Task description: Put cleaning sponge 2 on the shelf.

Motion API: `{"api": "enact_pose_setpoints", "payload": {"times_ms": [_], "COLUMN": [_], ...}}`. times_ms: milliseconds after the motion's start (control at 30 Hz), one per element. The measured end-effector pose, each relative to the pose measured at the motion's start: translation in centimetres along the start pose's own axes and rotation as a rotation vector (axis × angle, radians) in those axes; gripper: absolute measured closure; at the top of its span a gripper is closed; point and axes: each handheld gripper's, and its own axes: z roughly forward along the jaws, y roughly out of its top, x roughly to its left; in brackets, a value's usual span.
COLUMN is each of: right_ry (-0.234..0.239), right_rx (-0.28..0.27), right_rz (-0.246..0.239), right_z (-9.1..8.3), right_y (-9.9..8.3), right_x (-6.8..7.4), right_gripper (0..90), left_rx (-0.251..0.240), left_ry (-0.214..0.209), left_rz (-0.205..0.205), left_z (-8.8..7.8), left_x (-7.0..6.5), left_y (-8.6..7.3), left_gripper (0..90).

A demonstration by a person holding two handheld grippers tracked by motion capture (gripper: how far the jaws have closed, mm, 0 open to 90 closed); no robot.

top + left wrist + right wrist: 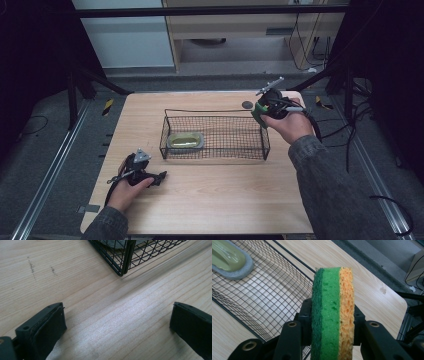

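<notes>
Right now the right gripper was clamped on a sponge, jaws pressing its green face on one side and its orange face on the other, sponge standing on edge between them. It hung over the right end of the wire basket, at the far right corner, near the table's far right edge. In the right gripper view the basket mesh lay below and to the left of the sponge. A grey dish with an olive-green inside sat in the basket's left end, well apart from the sponge. The left gripper rested on the table at near left, jaws spread wide, nothing between them; bare wood showed between the two pads. The basket's near left corner stood just beyond those jaws.
</notes>
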Motion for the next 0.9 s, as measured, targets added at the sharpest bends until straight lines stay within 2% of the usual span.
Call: {"api": "enact_pose_setpoints", "payload": {"times_ms": [533, 900], "right_ry": [0.013, 0.028], "right_rx": [0.028, 0.069], "right_rz": [-0.017, -0.003], "right_z": [2.1, 4.3], "right_y": [0.2, -0.6], "right_x": [1.1, 1.5], "right_gripper": [64.7, 64.6], "left_rx": [-0.001, -0.001], "left_ry": [-0.001, -0.002], "left_rz": [0.0, 0.001], "left_z": [0.0, 0.0], "left_x": [0.0, 0.0], "left_y": [0.0, 0.0], "left_gripper": [0.0, 0.0]}}
